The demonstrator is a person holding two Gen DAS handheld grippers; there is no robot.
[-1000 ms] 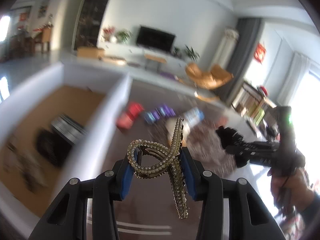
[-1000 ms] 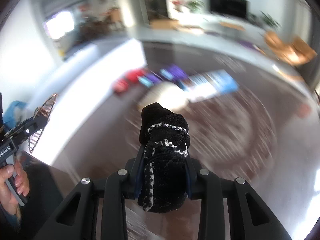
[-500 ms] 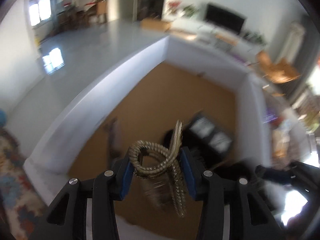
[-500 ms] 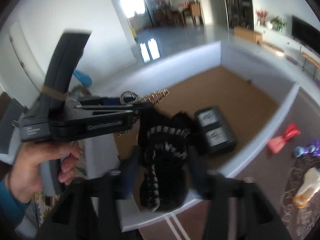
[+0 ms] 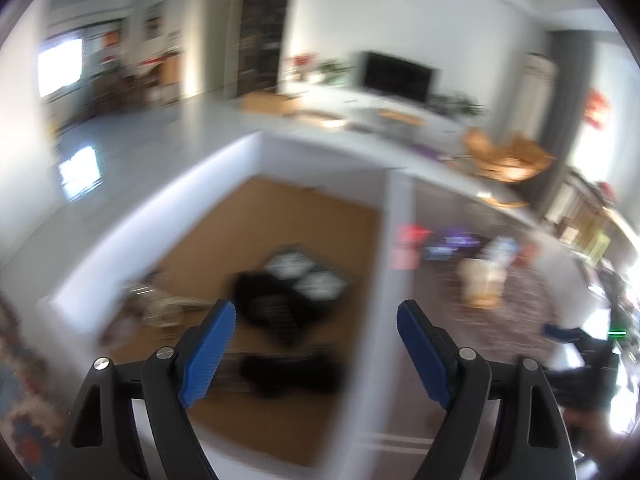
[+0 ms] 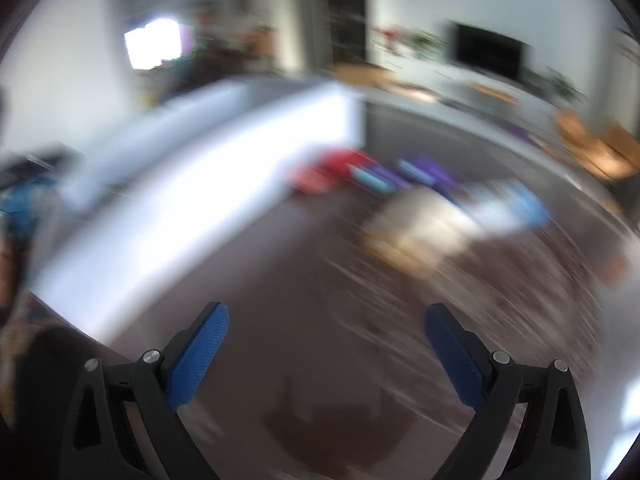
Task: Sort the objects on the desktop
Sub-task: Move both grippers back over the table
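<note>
Above the white bin point(image 5: 394, 248) with the brown cardboard floor, the left gripper point(image 5: 316, 344) is held with its blue pads spread wide and nothing between them. Inside the bin, toward its near side, dark blurred items point(image 5: 288, 308) are seen lying together, and a pale glittering shape point(image 5: 160, 304) lies to their left; the blur does not allow these to be named with certainty. Over the dark tabletop point(image 6: 280, 320) to the right of the bin, the right gripper point(image 6: 326, 352) is likewise spread wide and empty. The unsorted things are found farther out on that tabletop: red packets point(image 6: 324, 170), purple and blue packets point(image 6: 404, 172), and a cream bottle point(image 6: 416, 228) lying near a blue-and-white pack point(image 6: 508, 208).

The step in hand is judged to be the reach for the next object. It is best done once the motion blur has settled, so that the target can be centred between the pads. The nearest loose item is probably best chosen first. The pads are best lowered on either side of the item's narrow width, clear of its neighbours, and closed only when both sides are flanked. The bin wall should be cleared on the return.
</note>
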